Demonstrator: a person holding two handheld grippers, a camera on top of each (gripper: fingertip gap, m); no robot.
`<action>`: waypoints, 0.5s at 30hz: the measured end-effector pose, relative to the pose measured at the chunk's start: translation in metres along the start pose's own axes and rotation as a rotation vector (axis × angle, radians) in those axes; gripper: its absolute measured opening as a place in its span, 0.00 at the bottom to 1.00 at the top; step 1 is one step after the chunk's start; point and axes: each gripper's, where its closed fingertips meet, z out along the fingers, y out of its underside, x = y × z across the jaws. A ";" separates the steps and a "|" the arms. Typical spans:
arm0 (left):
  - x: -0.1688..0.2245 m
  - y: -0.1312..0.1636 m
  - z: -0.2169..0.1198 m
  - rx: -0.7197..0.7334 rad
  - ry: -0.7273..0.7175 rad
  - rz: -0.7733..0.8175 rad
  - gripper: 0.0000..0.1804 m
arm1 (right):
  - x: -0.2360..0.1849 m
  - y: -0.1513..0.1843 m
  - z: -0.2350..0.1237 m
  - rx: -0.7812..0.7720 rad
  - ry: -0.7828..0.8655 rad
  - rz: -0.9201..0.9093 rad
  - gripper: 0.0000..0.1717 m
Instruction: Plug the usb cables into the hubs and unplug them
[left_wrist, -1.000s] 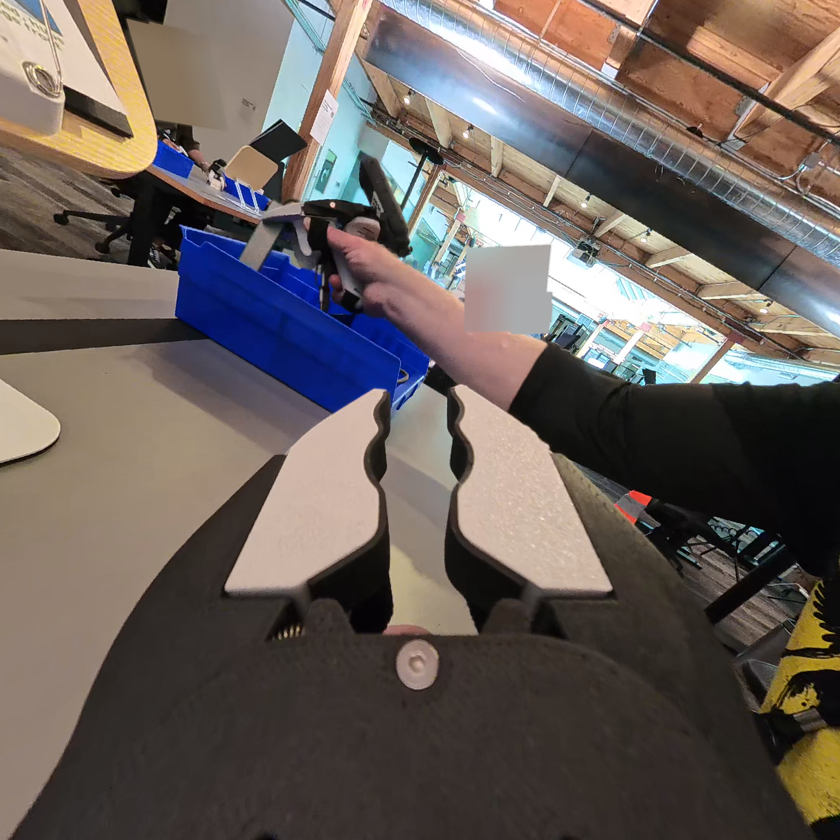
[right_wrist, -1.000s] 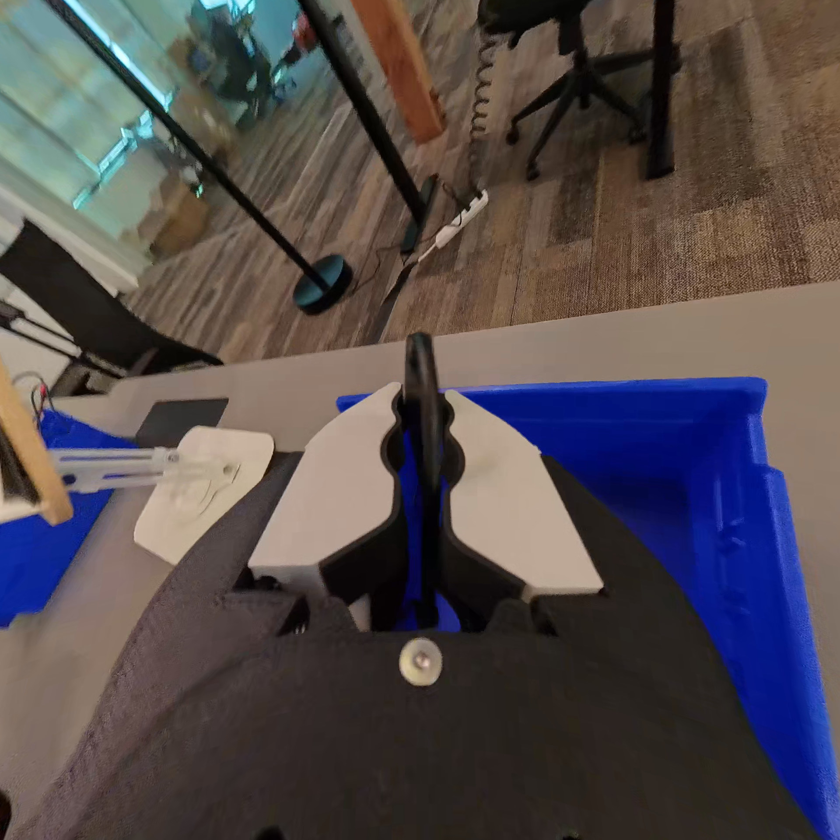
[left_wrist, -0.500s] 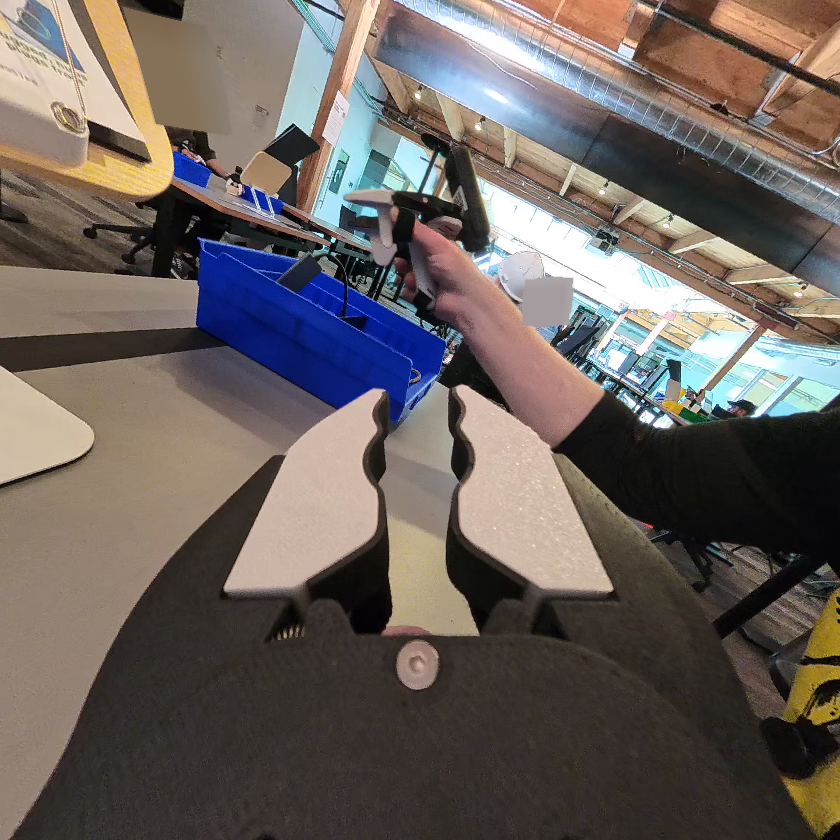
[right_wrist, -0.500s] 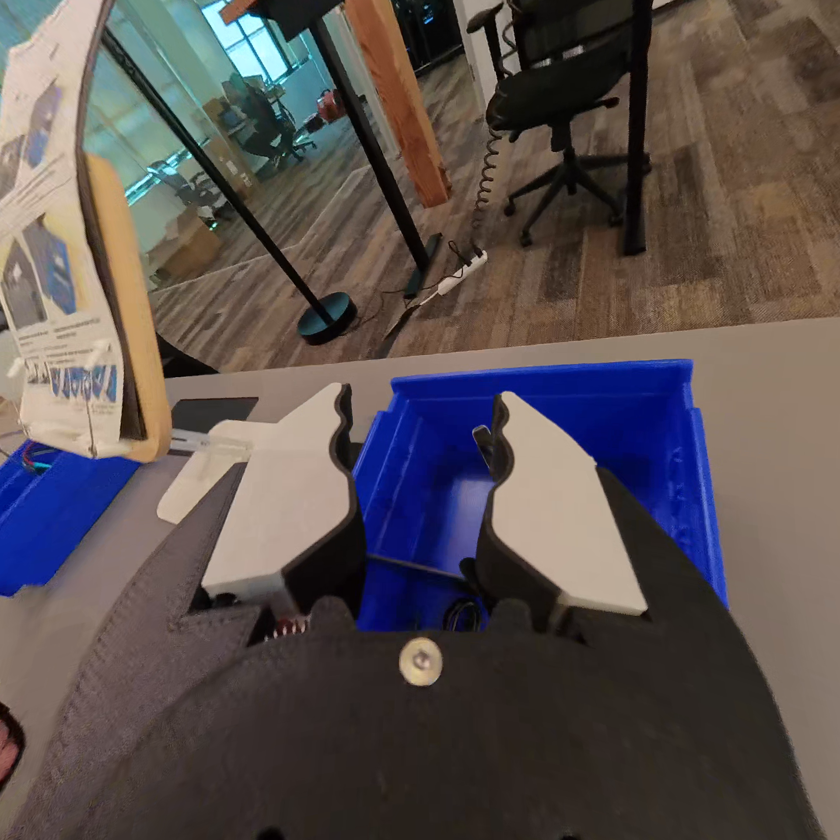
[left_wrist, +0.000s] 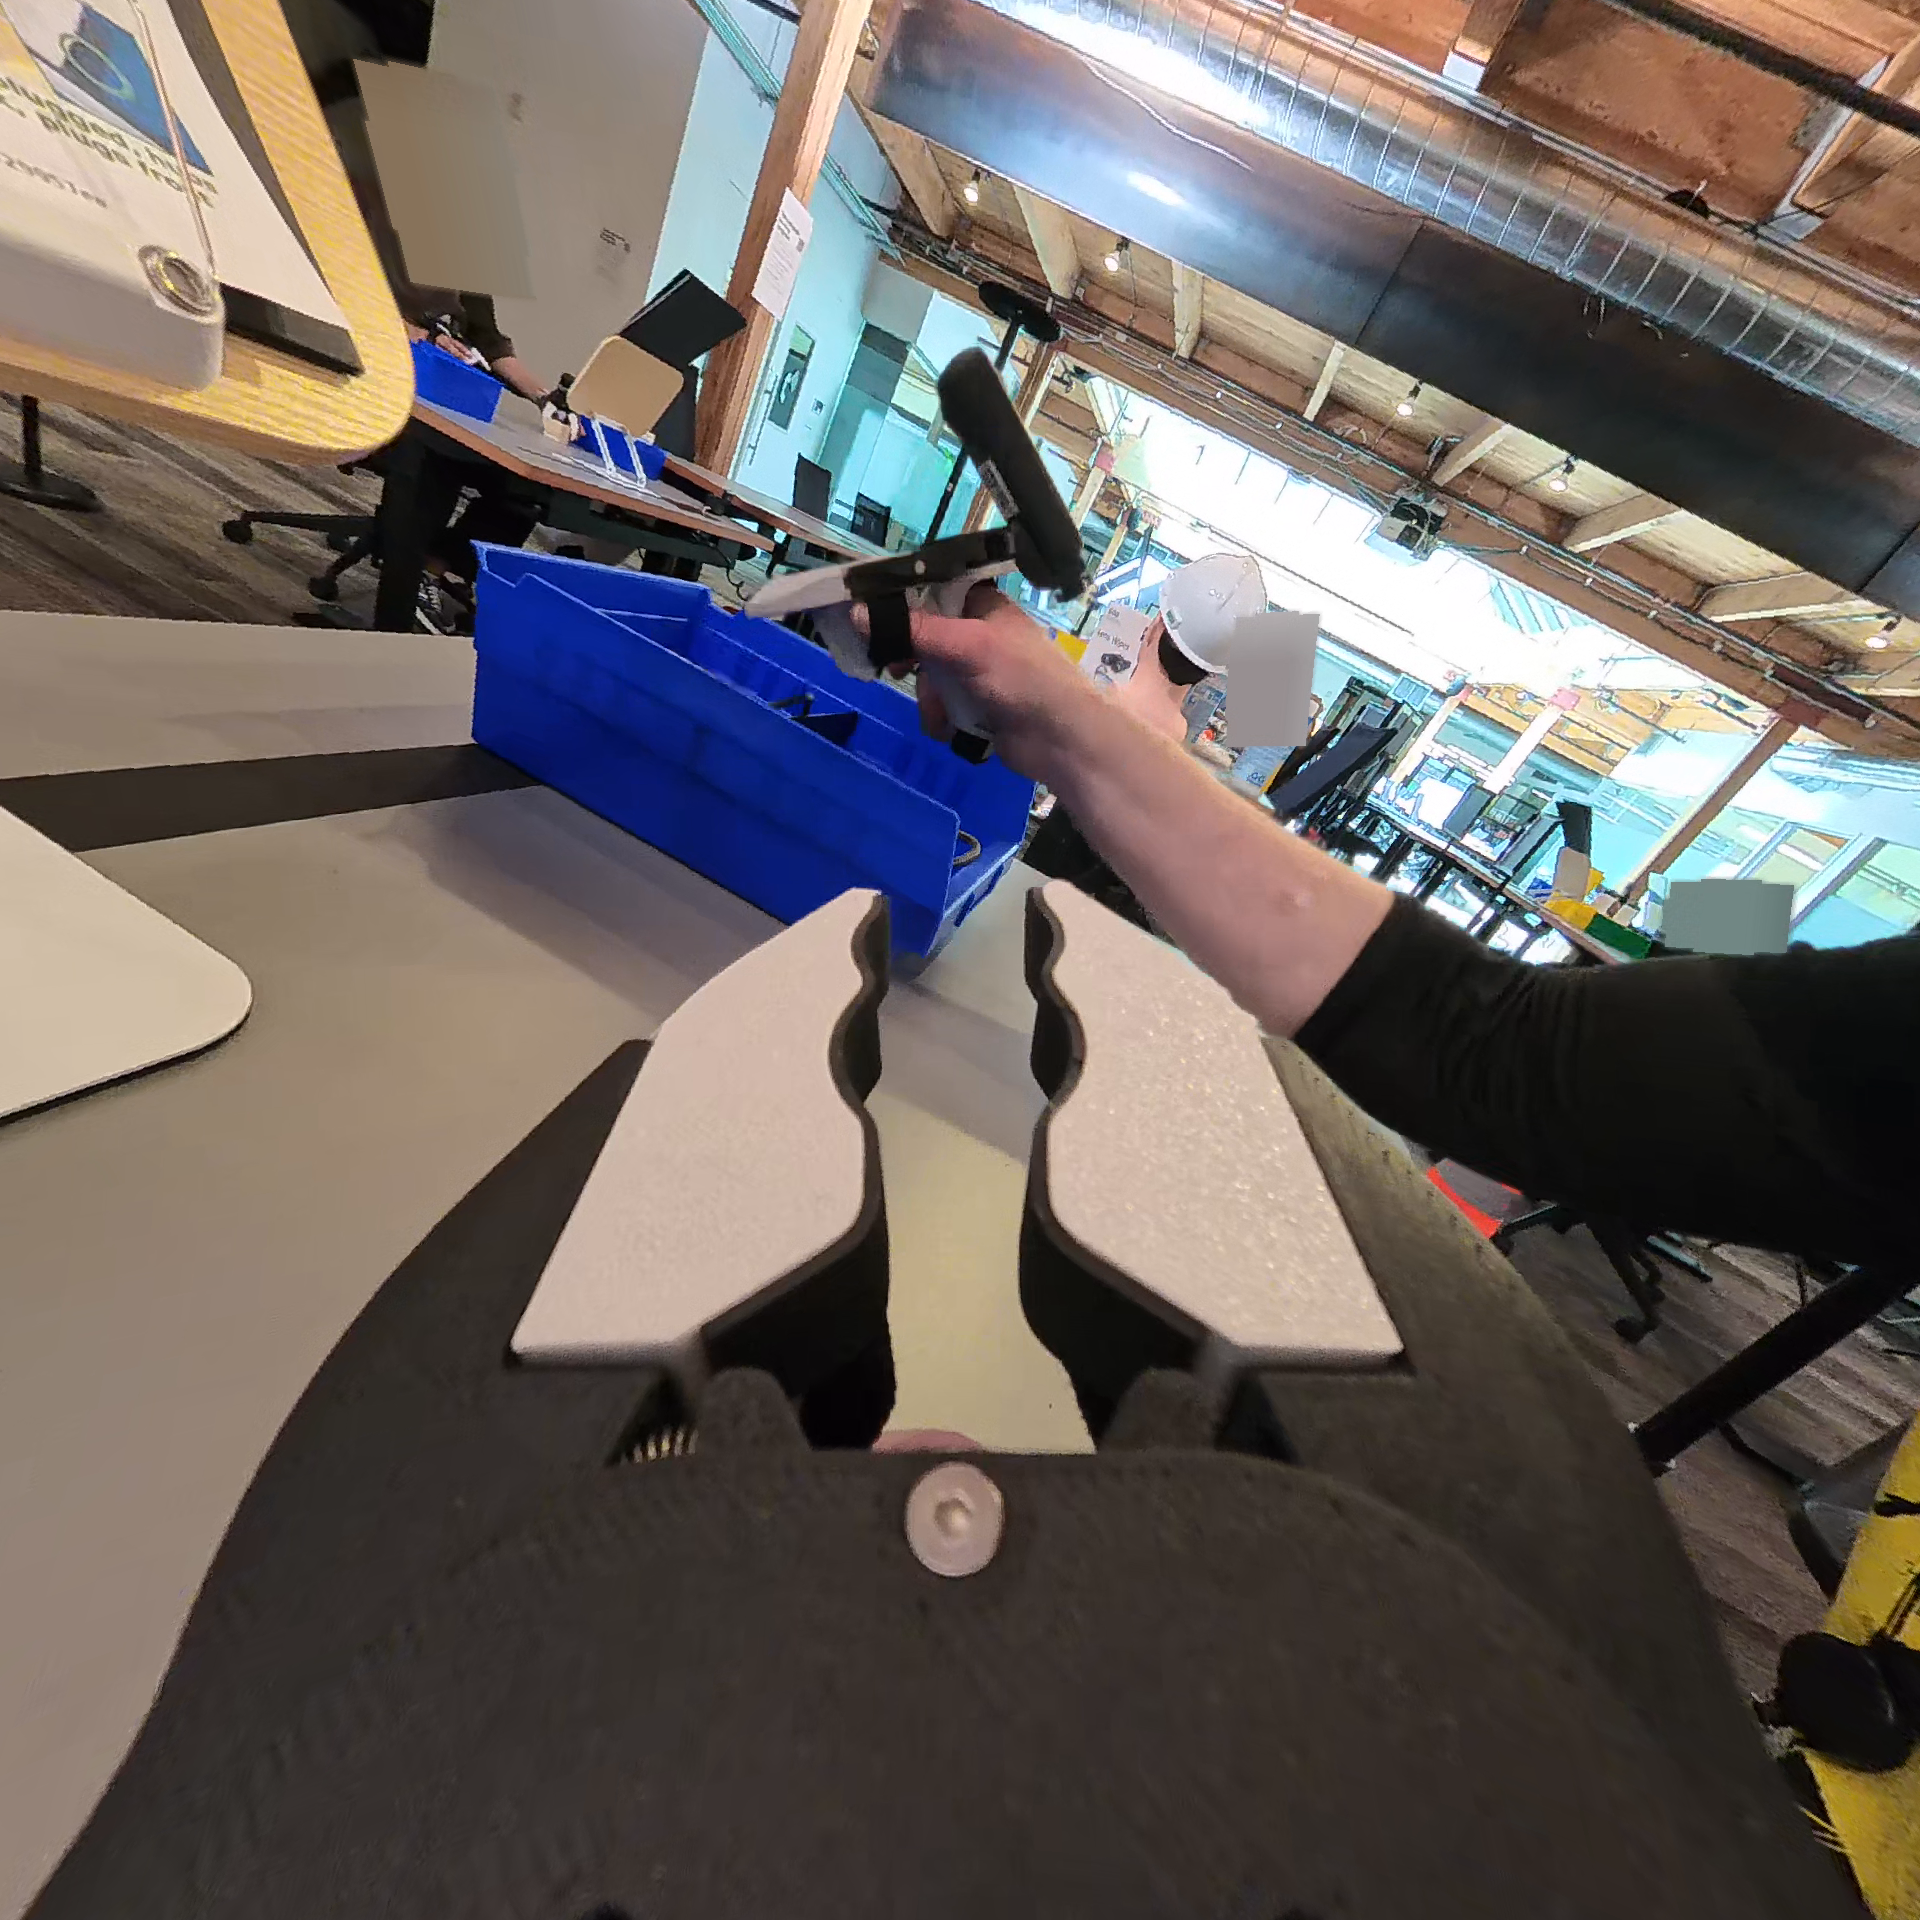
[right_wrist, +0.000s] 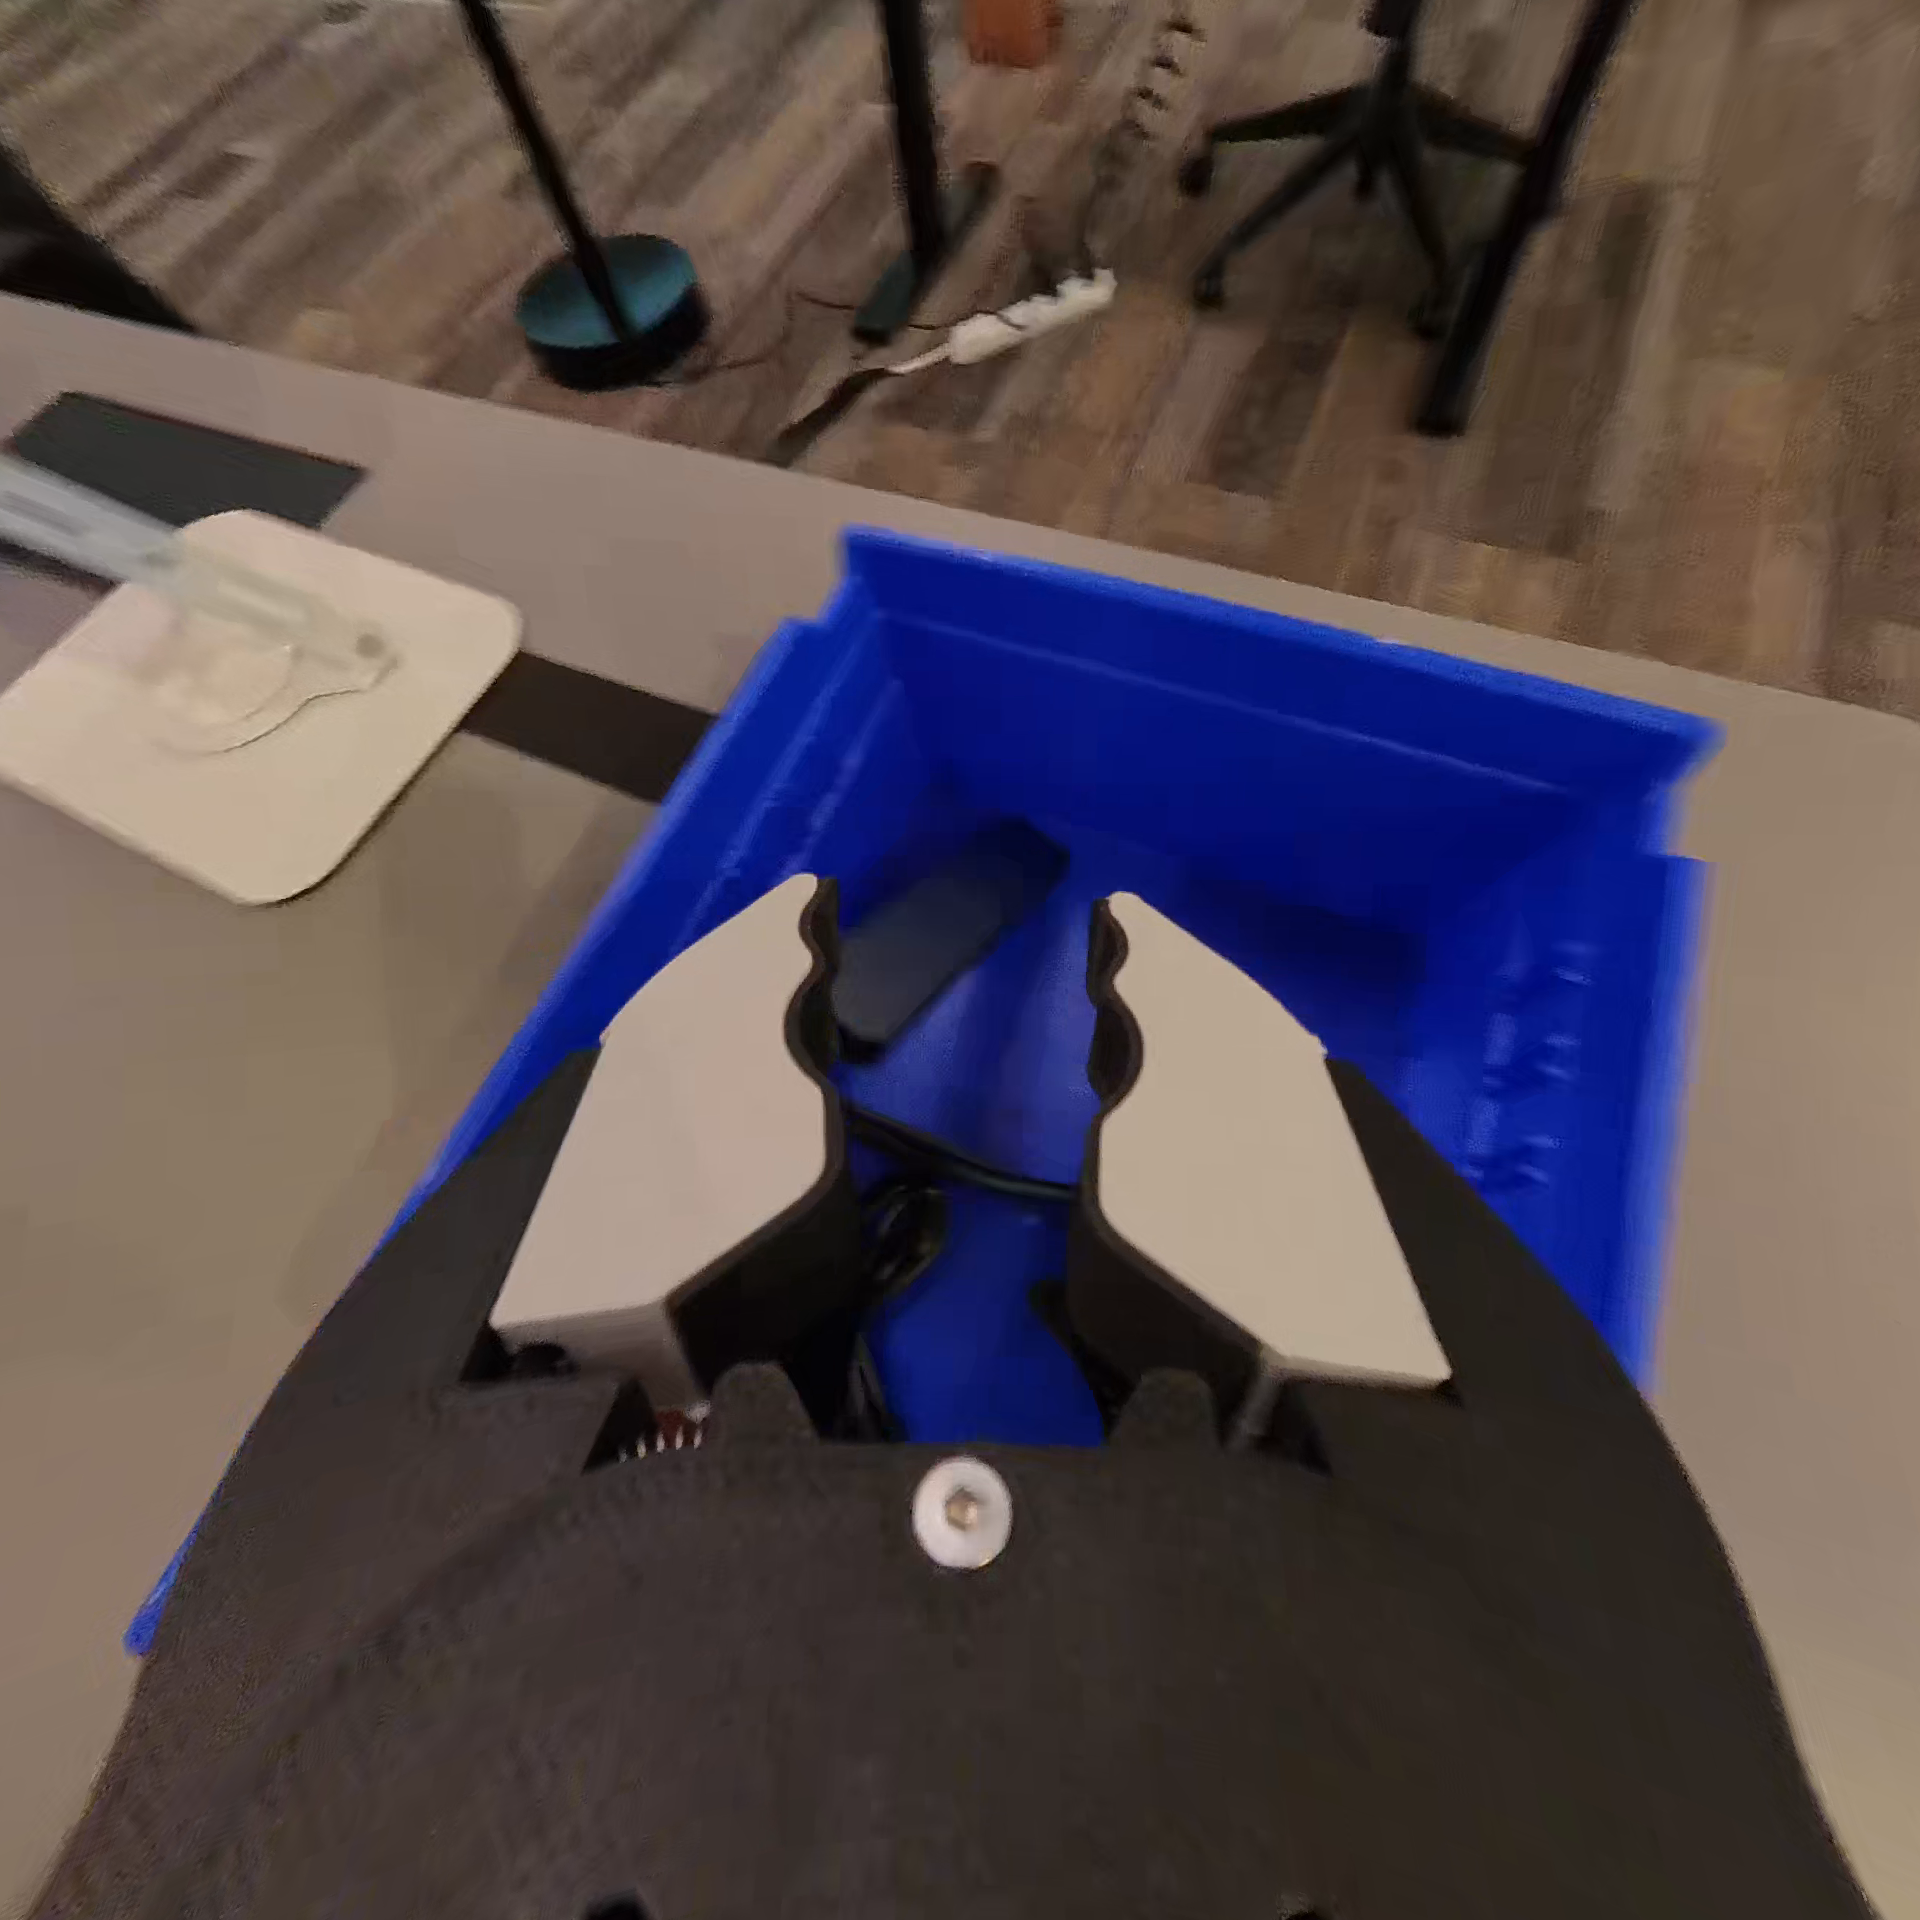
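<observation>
A blue bin (right_wrist: 1247, 634) stands on the grey table (right_wrist: 260, 1039). Inside it a dark USB hub (right_wrist: 935, 935) leans against the far left corner, with a black cable (right_wrist: 956, 1169) coiled on the floor. My right gripper (right_wrist: 956, 894) hovers over the bin, open, with nothing between its pads. The left wrist view shows the bin (left_wrist: 675, 769), the hub (left_wrist: 821, 722) and the right gripper (left_wrist: 800, 597) held above it. My left gripper (left_wrist: 956, 914) rests low over the table short of the bin's near end, open and empty.
A white pad (right_wrist: 260, 707) with a clear stand (right_wrist: 239, 655) lies left of the bin, also in the left wrist view (left_wrist: 83, 987). A dark strip (left_wrist: 260, 790) crosses the table. The person's forearm (left_wrist: 1195, 831) reaches across from the right. A wooden board (left_wrist: 208, 260) hangs upper left.
My right gripper was shut on a black object a second ago, then opened wide over the bin; the hub now lies inside. It has tilted down and its jaws narrowed a little. My left gripper barely moved.
</observation>
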 end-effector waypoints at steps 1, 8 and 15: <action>-0.001 0.000 -0.001 0.003 0.000 -0.006 0.14 | -0.005 0.004 0.002 -0.021 0.008 -0.022 0.27; -0.002 0.002 0.000 -0.004 0.000 -0.016 0.14 | -0.027 0.009 -0.015 -0.042 -0.073 -0.055 0.18; -0.007 -0.011 -0.009 0.001 -0.064 0.058 0.16 | -0.070 0.013 -0.027 -0.013 -0.167 -0.125 0.20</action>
